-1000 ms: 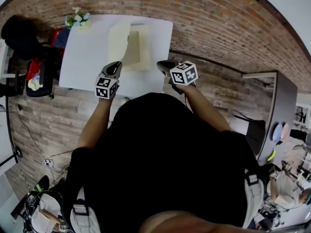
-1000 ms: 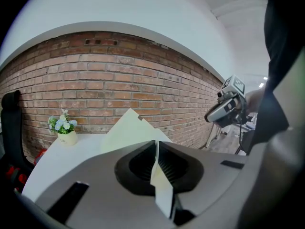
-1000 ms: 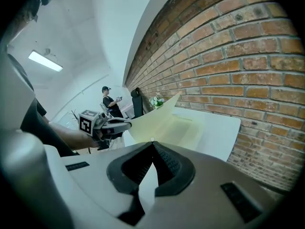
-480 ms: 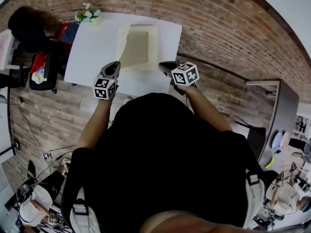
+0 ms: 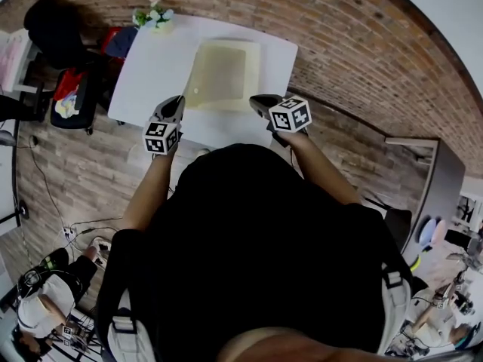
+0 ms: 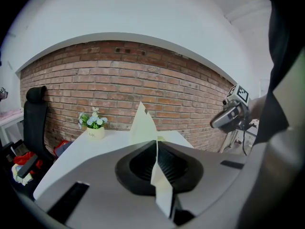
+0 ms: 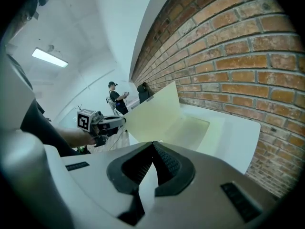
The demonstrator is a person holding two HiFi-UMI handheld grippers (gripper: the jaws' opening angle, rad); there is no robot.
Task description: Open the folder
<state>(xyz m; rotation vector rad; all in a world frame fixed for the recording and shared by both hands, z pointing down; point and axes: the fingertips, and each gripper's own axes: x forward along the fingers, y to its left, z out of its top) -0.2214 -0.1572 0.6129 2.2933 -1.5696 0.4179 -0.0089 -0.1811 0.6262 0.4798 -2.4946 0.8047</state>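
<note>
Far out at your 10 o'clock a black chair (image 5: 53, 29) stands off the white table (image 5: 147, 81). A small pot of flowers (image 5: 152, 17) sits on the table's far corner, at about 11 o'clock.

Your left gripper (image 5: 175, 104) reaches over the table's near edge, also at about 11 o'clock from you. Its jaws are squeezed tight on the folder's cream cover (image 6: 143, 123). The sheet runs edge-on between the pads and stands up above them.

The folder (image 5: 220, 75) lies on the table straight ahead at 12 o'clock, between your two grippers. Its back panel rests flat on the white top, and the cover is lifted at a slant along the left side.

Your right gripper (image 5: 256, 101) is at 1 o'clock, just beside the folder's near right corner. Its jaws are closed tip to tip, and its own view shows no part of the folder pinched between them.

The brick wall (image 6: 119, 80) rises behind the table at 12 o'clock.
</note>
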